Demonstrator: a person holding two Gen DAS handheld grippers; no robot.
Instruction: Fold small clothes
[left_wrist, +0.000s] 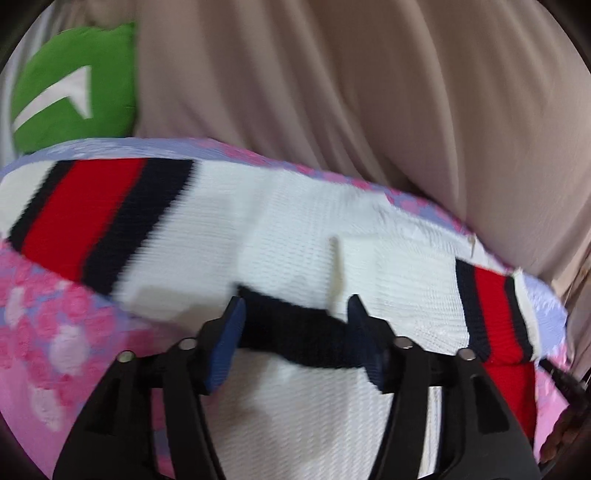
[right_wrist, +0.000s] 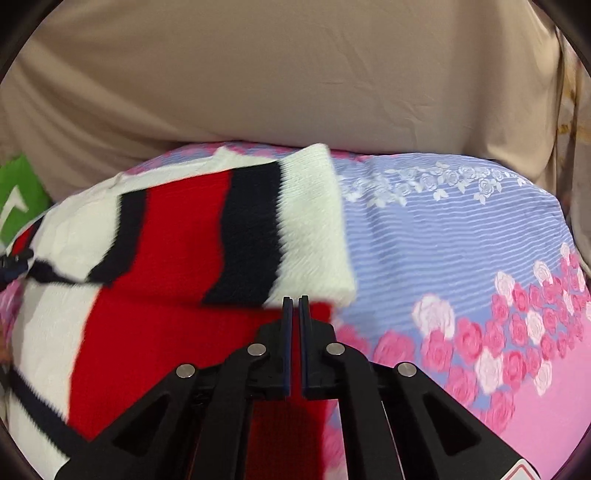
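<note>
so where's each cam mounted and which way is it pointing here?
Left wrist: on the left tool, looking down along its open fingers at the white sweater; only the tool shows.
Right wrist: on the right tool, fingers shut, facing the sweater's red stripe and the floral sheet.
Shared: sweater, sheet, green cushion, beige cloth behind.

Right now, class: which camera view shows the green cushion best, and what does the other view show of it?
The left wrist view: the green cushion fills the upper left corner, its white arrow mark in full sight behind the sweater. The right wrist view catches only a sliver of it at the left edge.
</note>
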